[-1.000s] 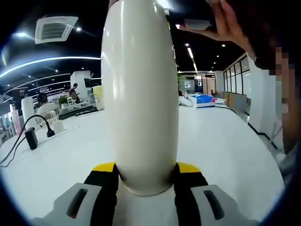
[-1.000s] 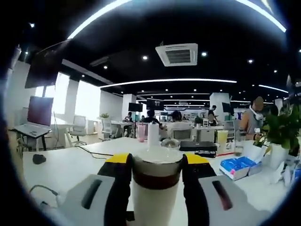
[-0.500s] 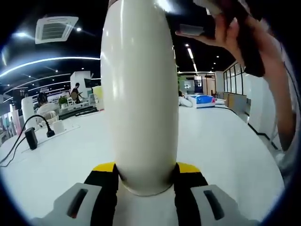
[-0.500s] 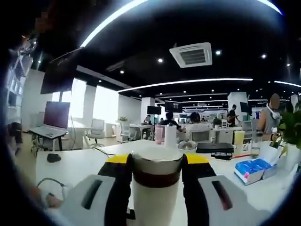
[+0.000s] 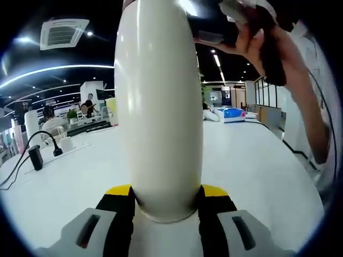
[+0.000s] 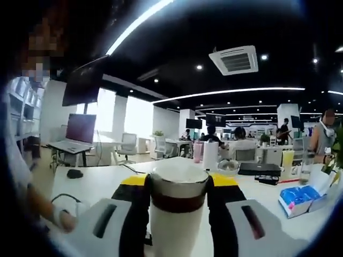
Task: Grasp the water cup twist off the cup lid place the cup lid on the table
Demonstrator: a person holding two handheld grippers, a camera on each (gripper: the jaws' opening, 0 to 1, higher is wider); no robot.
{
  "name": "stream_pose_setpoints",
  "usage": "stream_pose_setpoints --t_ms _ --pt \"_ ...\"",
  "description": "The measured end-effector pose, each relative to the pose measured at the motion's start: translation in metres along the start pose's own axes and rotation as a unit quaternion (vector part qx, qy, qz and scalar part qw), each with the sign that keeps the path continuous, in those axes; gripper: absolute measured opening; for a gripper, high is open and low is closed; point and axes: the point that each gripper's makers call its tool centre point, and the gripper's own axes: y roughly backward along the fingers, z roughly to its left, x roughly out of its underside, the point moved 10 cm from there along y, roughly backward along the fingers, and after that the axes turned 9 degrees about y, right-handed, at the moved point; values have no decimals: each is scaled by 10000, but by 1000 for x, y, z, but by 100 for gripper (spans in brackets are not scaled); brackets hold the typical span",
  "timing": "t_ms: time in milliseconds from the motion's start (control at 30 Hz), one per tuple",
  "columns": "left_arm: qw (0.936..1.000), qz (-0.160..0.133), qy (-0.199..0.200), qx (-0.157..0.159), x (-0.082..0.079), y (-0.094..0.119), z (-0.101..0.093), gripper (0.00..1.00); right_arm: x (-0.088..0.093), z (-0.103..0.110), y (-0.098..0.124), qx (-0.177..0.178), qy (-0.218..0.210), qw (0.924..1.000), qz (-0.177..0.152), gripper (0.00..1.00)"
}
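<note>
A tall cream-white water cup (image 5: 159, 107) stands upright between the yellow-tipped jaws of my left gripper (image 5: 166, 201), which is shut on its lower body. Its top runs out of the left gripper view. At the upper right of that view a person's hand (image 5: 252, 40) grips a dark handle beside the cup's top. In the right gripper view my right gripper (image 6: 178, 184) is shut on the cup lid (image 6: 178, 179), white with a silvery rim and a dark brown band. I cannot tell whether the lid is still joined to the cup.
A wide white table (image 5: 257, 160) spreads around the cup. A black adapter with cable (image 5: 36, 157) and a small white mug (image 5: 66, 143) lie at its left. Blue boxes (image 6: 301, 197), bottles (image 6: 210, 155), a mouse (image 6: 75, 173) and a laptop (image 6: 69, 143) show beyond the lid.
The room in the right gripper view has slid rightwards, so that gripper has turned while staying shut on the lid. The hand beside the cup's top has shifted. The cup stays still.
</note>
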Motion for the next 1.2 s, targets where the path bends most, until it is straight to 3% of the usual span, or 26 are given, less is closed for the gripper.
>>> stream_pose_setpoints --t_ms 433,667,967,1200 --pt "10000 -3 -15 -9 0 -1 0 48 3 -14 -3 -783 -9 9968 -170 44" --pt "10000 -2 -23 -10 0 -1 0 48 8 -24 -5 -1345 -219 9901 -325 44" --pt "10000 -5 -25 -11 -1 -1 -1 48 15 -33 -9 -1964 -366 9775 -672 44" --pt "10000 -5 -25 -5 -1 -1 -1 48 20 -41 -13 -2517 -434 9620 -966 44"
